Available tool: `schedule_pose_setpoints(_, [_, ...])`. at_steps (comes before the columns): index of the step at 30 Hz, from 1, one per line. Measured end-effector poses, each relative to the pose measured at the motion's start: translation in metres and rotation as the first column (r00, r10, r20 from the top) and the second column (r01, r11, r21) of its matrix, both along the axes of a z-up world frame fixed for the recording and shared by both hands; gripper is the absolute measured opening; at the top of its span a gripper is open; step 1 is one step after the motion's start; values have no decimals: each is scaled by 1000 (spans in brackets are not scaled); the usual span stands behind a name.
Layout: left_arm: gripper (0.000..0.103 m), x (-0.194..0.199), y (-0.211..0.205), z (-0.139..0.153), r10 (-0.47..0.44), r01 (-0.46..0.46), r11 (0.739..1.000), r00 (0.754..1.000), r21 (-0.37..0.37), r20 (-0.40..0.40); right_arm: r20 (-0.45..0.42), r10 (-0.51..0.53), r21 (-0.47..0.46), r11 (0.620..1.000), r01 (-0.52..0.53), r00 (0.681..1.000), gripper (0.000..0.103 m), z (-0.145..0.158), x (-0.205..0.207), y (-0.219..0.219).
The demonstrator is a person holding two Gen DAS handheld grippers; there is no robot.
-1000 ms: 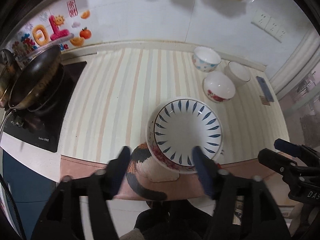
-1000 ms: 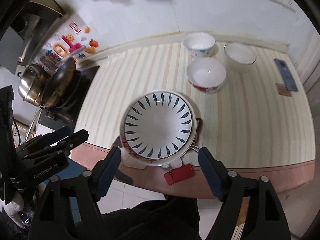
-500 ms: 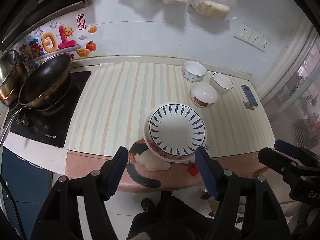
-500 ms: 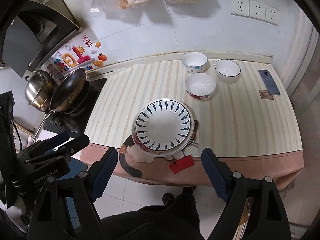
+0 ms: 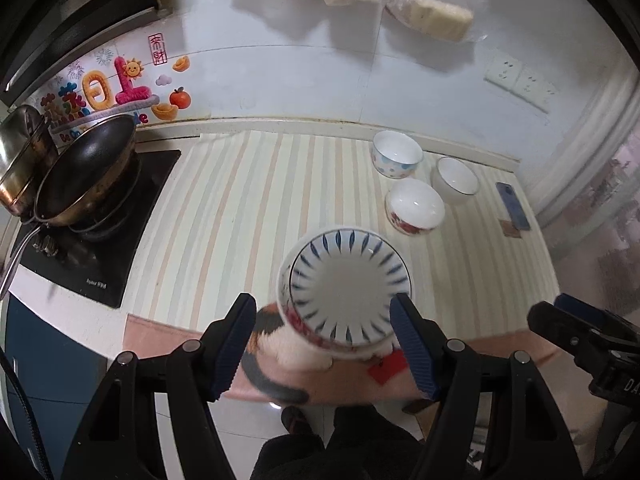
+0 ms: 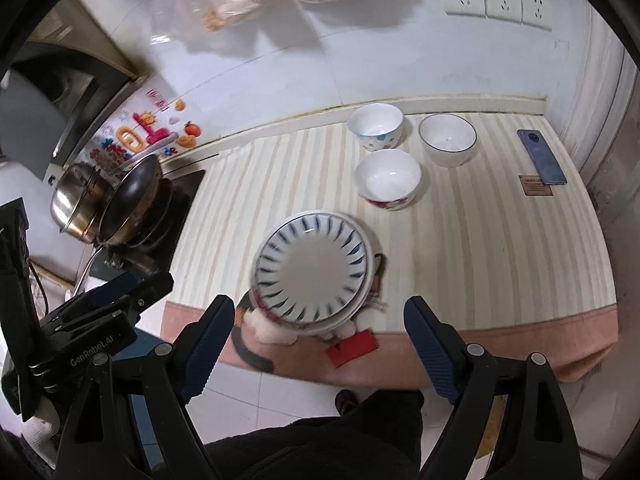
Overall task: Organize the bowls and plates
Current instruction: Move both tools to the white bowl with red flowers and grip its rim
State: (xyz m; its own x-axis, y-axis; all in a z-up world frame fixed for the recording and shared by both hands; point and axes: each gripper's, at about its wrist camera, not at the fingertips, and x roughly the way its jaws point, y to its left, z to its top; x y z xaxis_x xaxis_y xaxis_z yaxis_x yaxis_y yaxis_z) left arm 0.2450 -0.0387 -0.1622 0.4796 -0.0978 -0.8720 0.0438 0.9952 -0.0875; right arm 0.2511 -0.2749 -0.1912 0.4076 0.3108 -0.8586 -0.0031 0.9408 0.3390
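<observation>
A blue-patterned plate (image 5: 349, 285) (image 6: 311, 268) lies on top of a red-flowered plate (image 5: 294, 312) at the counter's front edge. Three bowls stand at the back right: a dotted bowl (image 5: 396, 154) (image 6: 375, 125), a dark-rimmed white bowl (image 5: 457, 178) (image 6: 447, 138) and a red-flowered bowl (image 5: 415, 207) (image 6: 388, 178). My left gripper (image 5: 326, 348) is open and empty, above the floor in front of the plates. My right gripper (image 6: 320, 348) is open and empty, also in front of the counter edge.
A wok (image 5: 86, 170) and a steel pot (image 5: 18, 156) sit on the black cooktop (image 5: 92, 264) at the left. A phone (image 6: 541, 157) and a small brown card (image 6: 535, 186) lie at the right. A cat-print cloth (image 5: 276, 354) hangs over the front edge.
Both grippers have pulled back and up from the counter over the second, then come a little nearer again. The plates and bowls have not moved.
</observation>
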Motion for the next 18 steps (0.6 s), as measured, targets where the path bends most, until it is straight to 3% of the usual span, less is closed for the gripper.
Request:
schedule_pose_setpoints(6, [68, 79, -36, -41, 32, -35, 999, 997, -36, -66, -56, -23, 2, 1000, 24, 998, 89, -50, 71, -53])
schedule_pose_setpoints(10, [68, 139, -57, -79, 40, -49, 997, 990, -64, -138, -110, -21, 44, 999, 26, 994, 89, -101, 132, -87])
schedule_pose_setpoints(18, [65, 232, -92, -155, 0, -34, 993, 957, -111, -291, -201, 34, 141, 990, -5, 979, 84, -195, 230, -109])
